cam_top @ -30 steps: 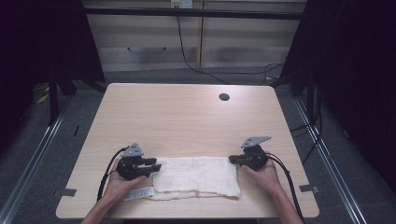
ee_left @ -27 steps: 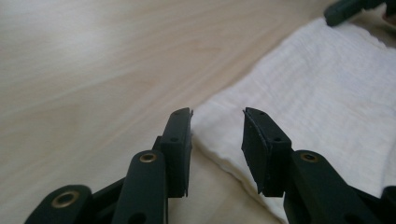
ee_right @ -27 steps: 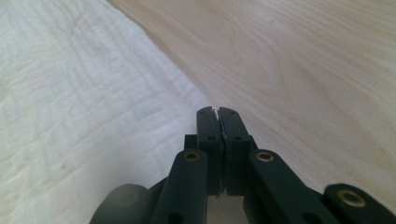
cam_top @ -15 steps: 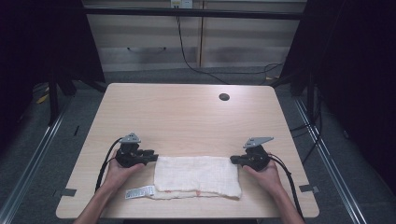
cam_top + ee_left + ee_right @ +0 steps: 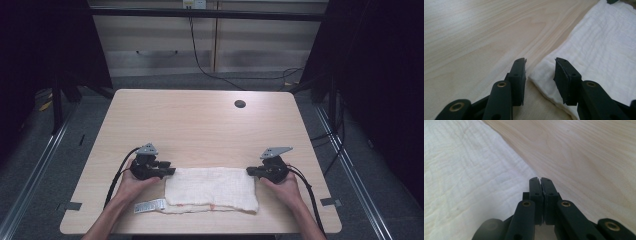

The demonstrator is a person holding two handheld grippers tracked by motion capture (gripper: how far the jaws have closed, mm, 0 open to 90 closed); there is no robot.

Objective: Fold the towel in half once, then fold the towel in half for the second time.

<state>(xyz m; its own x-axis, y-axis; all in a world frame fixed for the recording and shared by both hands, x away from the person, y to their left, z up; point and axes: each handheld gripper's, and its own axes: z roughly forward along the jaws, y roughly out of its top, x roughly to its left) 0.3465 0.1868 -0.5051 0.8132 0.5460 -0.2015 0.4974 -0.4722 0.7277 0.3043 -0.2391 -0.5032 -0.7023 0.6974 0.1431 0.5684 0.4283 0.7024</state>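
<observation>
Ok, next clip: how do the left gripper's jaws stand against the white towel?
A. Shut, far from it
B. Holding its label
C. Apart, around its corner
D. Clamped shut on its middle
C: in the left gripper view the left gripper has a gap between its jaws, with the corner of the towel lying in that gap.

A pale wooden table (image 5: 200, 125) is standing on a grey floor (image 5: 60, 165), with a small dark round hole (image 5: 240, 104) sitting near its far edge. Behind it, a light cabinet (image 5: 200, 45) is lining the wall, a black cable (image 5: 200, 55) hanging down its front. Darkness is hanging on both sides.
</observation>
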